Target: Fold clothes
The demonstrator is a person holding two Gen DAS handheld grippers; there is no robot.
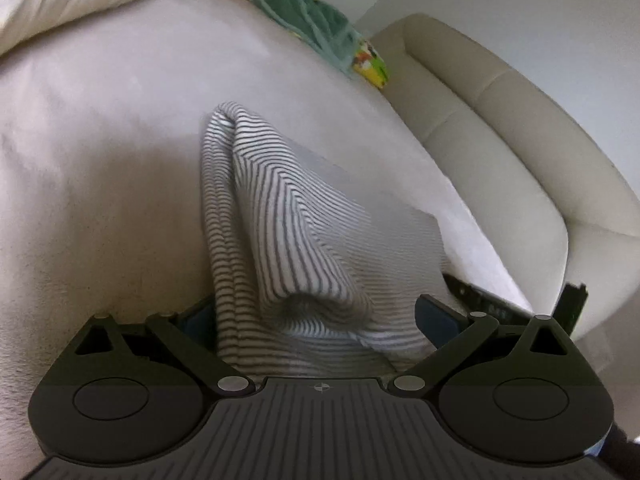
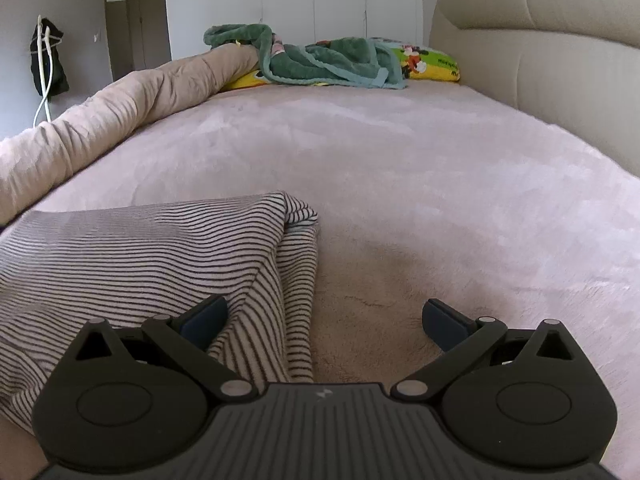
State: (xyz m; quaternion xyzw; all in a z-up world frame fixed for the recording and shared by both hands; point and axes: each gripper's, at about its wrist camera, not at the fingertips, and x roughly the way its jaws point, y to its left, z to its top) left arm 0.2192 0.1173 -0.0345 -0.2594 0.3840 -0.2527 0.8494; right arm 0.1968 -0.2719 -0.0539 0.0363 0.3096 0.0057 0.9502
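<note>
Striped garment [image 1: 280, 240] bunched between left tool [image 1: 316, 320] fingers, wall hook only behind right tool [image 2: 324, 320]

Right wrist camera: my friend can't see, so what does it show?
A grey-and-white striped cloth garment lies bunched on a pale pink fuzzy bed cover, with the right claw open wide at its edge. Far back, a green fleece blanket sits on a yellow cartoon pillow, beside a beige padded headboard.
</note>
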